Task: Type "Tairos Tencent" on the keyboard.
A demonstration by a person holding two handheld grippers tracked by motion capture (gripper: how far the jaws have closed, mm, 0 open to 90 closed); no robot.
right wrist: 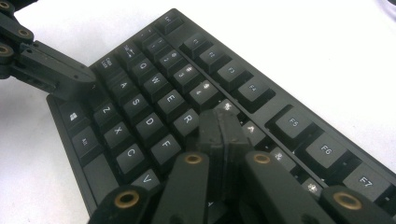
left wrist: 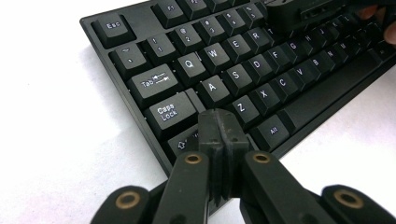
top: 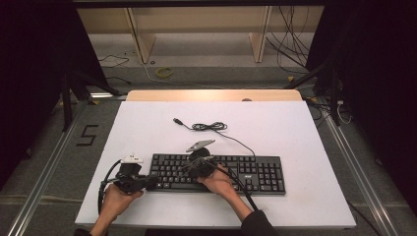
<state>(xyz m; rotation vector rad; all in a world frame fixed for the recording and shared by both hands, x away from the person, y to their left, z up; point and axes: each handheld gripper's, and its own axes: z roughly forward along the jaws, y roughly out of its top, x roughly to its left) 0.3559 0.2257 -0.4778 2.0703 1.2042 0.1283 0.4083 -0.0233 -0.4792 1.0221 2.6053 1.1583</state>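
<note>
White tabletop [top: 147,128] carries a black keyboard [top: 255,172]; left gripper [left wrist: 222,133] rests closed and empty on its left-hand corner keys, right gripper [right wrist: 223,133] closed, empty, over its upper letter rows.

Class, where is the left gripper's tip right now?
In the left gripper view, the left gripper, jaws shut, sits over the keyboard's near-left corner, at the Shift key just below Caps Lock.
</note>
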